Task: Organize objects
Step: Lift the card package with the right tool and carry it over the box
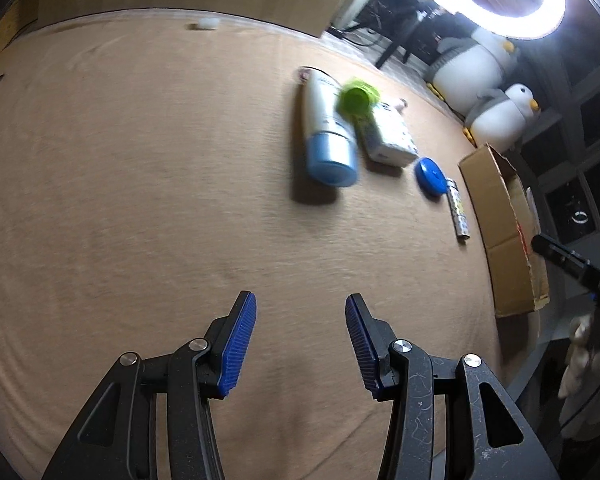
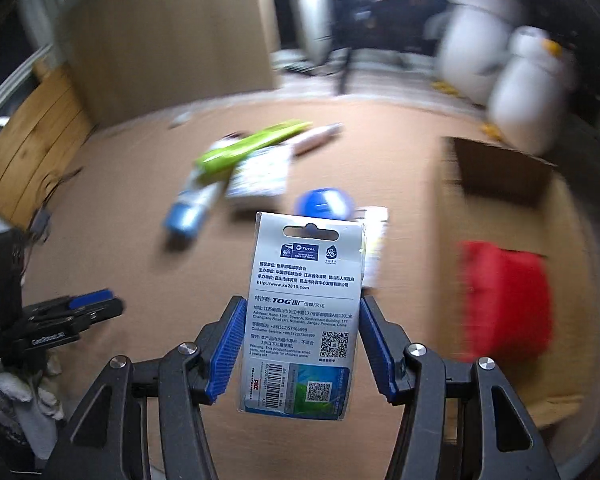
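Carded pack point(image 2: 304, 312) held upright, long axis vertical, hang slot on top, printed "TOG", "TOTAL", "http://www.ks2016.com". Right hand-held gripper point(image 2: 302, 344) pinches its side edges above the surface point(image 2: 140, 208). Left hand-held gripper point(image 1: 300, 344) spread, empty.

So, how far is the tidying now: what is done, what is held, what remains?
Done: a red item lies in the cardboard box. In hand: the right gripper holds a printed card package; the left gripper is open and empty. Left on the table: white tube, green tube, tissue pack, blue disc, small stick.
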